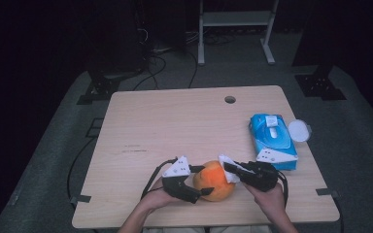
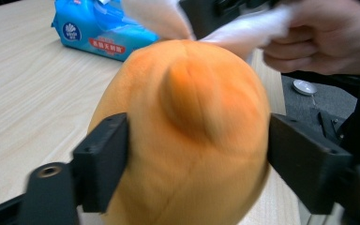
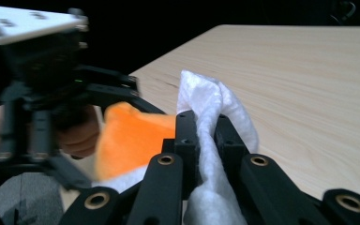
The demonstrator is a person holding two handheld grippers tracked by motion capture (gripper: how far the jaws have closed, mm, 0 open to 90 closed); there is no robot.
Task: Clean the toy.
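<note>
An orange plush toy (image 1: 215, 180) sits near the table's front edge, held between the jaws of my left gripper (image 1: 198, 180). In the left gripper view the plush (image 2: 187, 136) bulges between both black jaws, one on each side. My right gripper (image 1: 230, 171) is shut on a white wipe (image 1: 228, 167) and presses it against the top right of the plush. In the right gripper view the wipe (image 3: 211, 140) is pinched between the jaws, with the plush (image 3: 131, 138) just beyond at the left.
A blue pack of wet wipes (image 1: 272, 141) lies at the table's right side, its white lid (image 1: 299, 130) flipped open beside it. A round cable hole (image 1: 229, 99) is near the far edge. The wooden table (image 1: 175, 126) is bare at the middle and left.
</note>
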